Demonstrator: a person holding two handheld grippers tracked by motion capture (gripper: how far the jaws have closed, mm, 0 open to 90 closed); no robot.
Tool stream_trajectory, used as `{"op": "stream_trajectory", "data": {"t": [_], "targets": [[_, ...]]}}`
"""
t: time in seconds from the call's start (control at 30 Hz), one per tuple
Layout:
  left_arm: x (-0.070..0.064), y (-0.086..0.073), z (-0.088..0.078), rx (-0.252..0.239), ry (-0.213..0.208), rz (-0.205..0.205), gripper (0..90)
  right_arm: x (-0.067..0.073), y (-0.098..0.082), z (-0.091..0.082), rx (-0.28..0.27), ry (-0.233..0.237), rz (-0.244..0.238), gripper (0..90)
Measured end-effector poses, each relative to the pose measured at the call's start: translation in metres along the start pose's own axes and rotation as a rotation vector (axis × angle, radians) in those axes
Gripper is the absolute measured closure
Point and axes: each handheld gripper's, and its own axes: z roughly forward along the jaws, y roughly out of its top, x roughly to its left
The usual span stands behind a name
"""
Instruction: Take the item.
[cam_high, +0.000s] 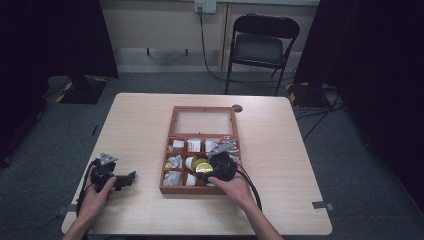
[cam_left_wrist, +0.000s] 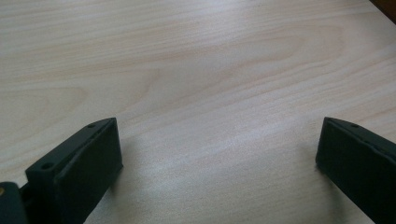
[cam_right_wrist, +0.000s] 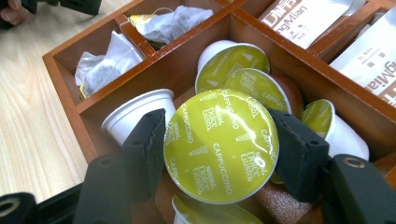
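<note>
Yellow-green foil lid right in my face: my right claw (cam_right_wrist: 219, 149) is pinching a cappuccino capsule (cam_right_wrist: 220, 145), one black jaw on each side of its rim, lid tilted toward the camera. It sits in the lower middle of the right gripper view, just above the other capsules (cam_right_wrist: 243, 77) lying in the same compartment of the wooden box (cam_right_wrist: 187, 56). Pretty tight in there, with dividers close on both sides and a white capsule (cam_right_wrist: 140, 112) on its side touching my left-hand jaw.

Further back, tea bags (cam_right_wrist: 105, 63) fill the compartments toward the upper left of that view, and paper sachets (cam_right_wrist: 303, 16) the ones at upper right.

From the high view, the box (cam_high: 172, 150) sits mid-table with its glass lid (cam_high: 204, 121) flipped open at the far side. Plenty of bare table (cam_high: 280, 140) to the right of it and along the near edge.

My left claw (cam_high: 131, 177) rests on the table at lower left, well apart from the box, jaws spread wide with only bare wood between them.

Past the table's far edge there's a black folding chair (cam_high: 262, 42).
</note>
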Motion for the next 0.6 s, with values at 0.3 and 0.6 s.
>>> {"op": "stream_trajectory", "data": {"t": [0.3,0.6], "targets": [[0.0,0.0,0.0,0.0,0.0,0.0,0.0,-0.0005,0.0009,-0.003,-0.025,0.001,0.003,39.8],[0.0,0.0,0.0,0.0,0.0,0.0,0.0,-0.0011,0.0021,-0.0065,-0.048,0.006,0.007,39.8]]}}
